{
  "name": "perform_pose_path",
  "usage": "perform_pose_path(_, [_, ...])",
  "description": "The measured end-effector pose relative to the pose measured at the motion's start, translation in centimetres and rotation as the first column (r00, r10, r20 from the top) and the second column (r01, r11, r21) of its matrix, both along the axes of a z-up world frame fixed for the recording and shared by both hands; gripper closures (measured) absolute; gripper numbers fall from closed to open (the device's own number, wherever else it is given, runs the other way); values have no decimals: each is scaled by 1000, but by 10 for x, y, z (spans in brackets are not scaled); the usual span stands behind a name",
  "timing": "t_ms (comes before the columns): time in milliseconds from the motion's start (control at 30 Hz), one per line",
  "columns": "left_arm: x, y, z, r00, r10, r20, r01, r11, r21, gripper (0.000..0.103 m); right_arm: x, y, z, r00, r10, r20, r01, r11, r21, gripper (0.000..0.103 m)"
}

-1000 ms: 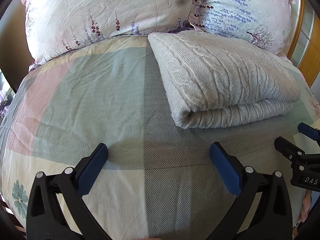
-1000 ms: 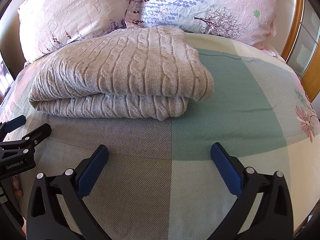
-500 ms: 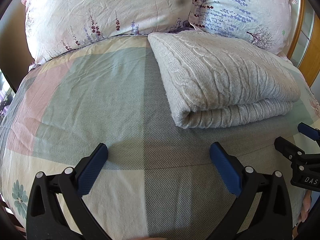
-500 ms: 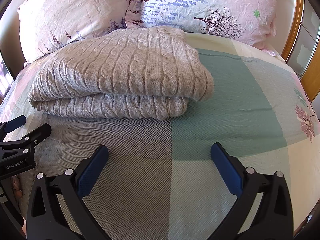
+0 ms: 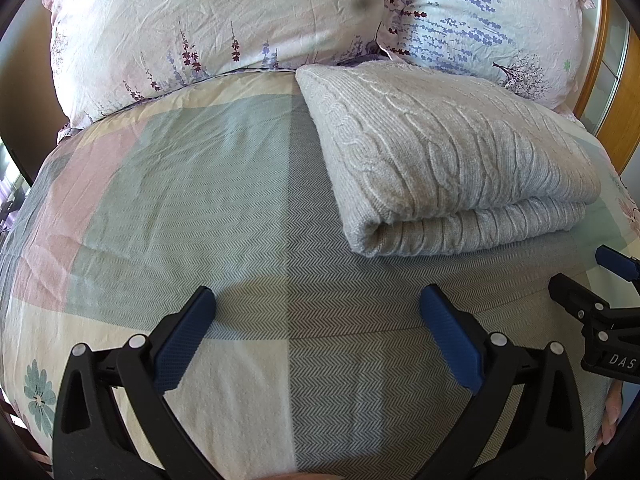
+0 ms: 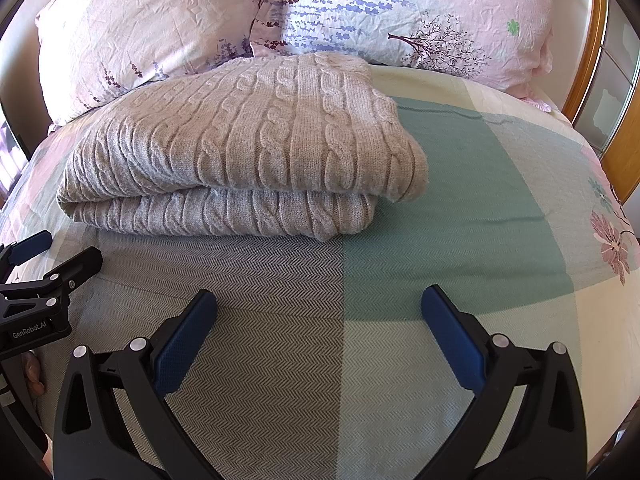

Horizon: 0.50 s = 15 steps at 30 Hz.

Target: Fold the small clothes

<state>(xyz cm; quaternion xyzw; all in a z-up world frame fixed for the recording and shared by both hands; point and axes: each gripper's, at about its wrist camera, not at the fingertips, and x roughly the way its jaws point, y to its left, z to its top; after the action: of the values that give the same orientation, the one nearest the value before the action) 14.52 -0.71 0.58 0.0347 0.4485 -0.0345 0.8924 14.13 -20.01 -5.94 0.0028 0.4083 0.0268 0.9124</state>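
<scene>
A bedspread [image 5: 208, 208] fills most of both views, a woven herringbone cloth in large blocks of grey, pale green, pink and cream, with printed flowers at the lower left of the left wrist view and the right edge of the right wrist view. Along the top of each frame lean two crinkled floral pillows [image 6: 152, 28], pale pink cotton with purple sprigs and a small tree print. The sweater [image 6: 240, 148] lies folded on the bedspread, its far edge against the pillows: in the right wrist view it sits at upper left of centre, in the left wrist view [image 5: 448, 160] at upper right. It is a thick beige-grey cable knit, doubled into a plump rectangle with two layers showing along the near edge, raised rope-like cables running across the top, and rounded, soft corners. A strip of orange wooden bed frame [image 6: 588, 76] curves down the right edge. The left gripper [image 5: 316, 336] hovers at the bottom of its frame, its black arms and textured blue pads spread wide apart over bare cloth; the right gripper [image 6: 320, 336] is likewise spread and empty, clear of the sweater
</scene>
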Motion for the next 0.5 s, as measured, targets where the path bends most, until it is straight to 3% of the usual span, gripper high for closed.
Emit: perform_pose_path(500, [0, 0, 0, 1000, 0, 0, 0, 1000, 0, 2, 0, 0, 0, 1000, -1, 0, 1, 1000, 0, 1])
